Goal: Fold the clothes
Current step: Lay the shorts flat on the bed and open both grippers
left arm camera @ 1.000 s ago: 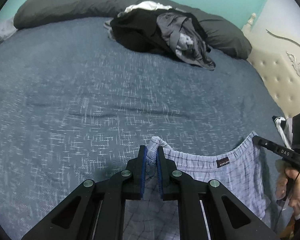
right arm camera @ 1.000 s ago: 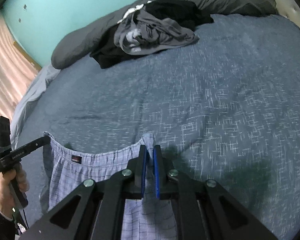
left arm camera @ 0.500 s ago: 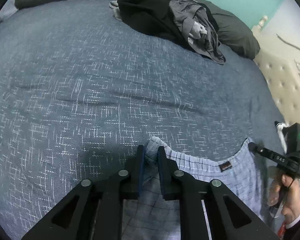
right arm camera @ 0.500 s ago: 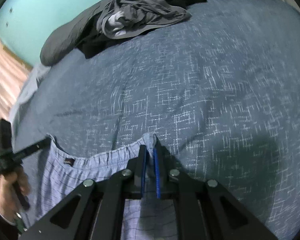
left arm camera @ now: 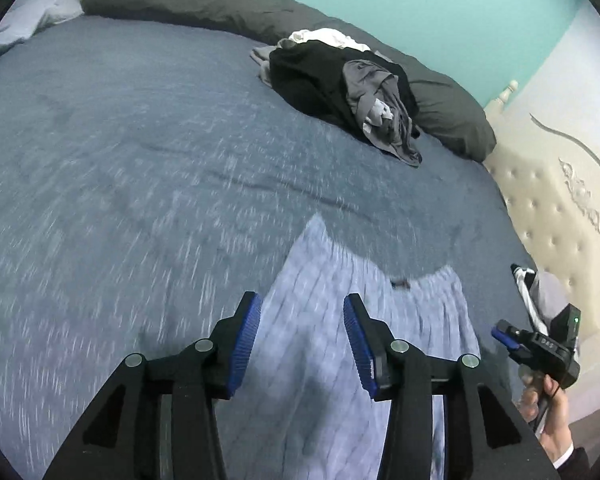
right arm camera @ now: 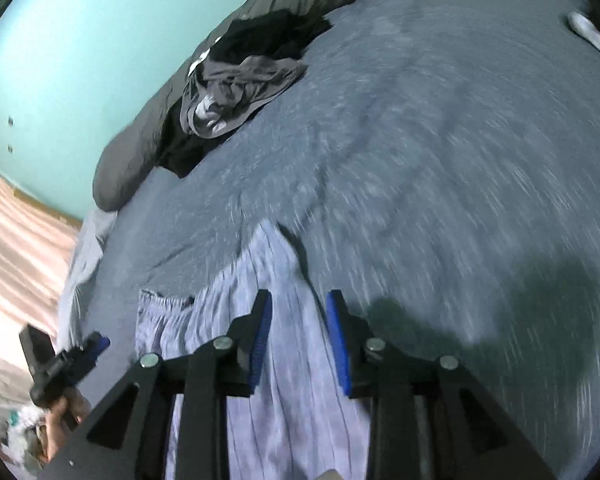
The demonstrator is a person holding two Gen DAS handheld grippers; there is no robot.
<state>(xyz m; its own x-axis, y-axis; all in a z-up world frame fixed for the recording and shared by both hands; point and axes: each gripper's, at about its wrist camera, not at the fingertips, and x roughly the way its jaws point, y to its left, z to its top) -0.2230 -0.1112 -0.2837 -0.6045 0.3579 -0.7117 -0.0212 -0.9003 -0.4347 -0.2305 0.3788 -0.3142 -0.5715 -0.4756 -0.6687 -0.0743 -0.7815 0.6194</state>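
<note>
Checked boxer shorts [left arm camera: 364, 320] lie flat on the blue bedspread [left arm camera: 140, 160], their waistband just ahead of both claws. Left gripper [left arm camera: 302, 344] hangs above the cloth with its blue pads spread wide, gripping nothing. Right gripper [right arm camera: 298, 340] is likewise wide apart and empty over the shorts. Far ahead, a heap of dark clothes [left arm camera: 340, 84] rests against the grey pillow [left arm camera: 204, 4].

Big bed [left arm camera: 148, 168] with blue speckled cover. Long dark grey pillow [left arm camera: 204, 4] along teal wall [left arm camera: 440, 4]. Cream padded headboard [left arm camera: 556, 216] at right. Pink striped curtain [right arm camera: 16, 248] beside bed.
</note>
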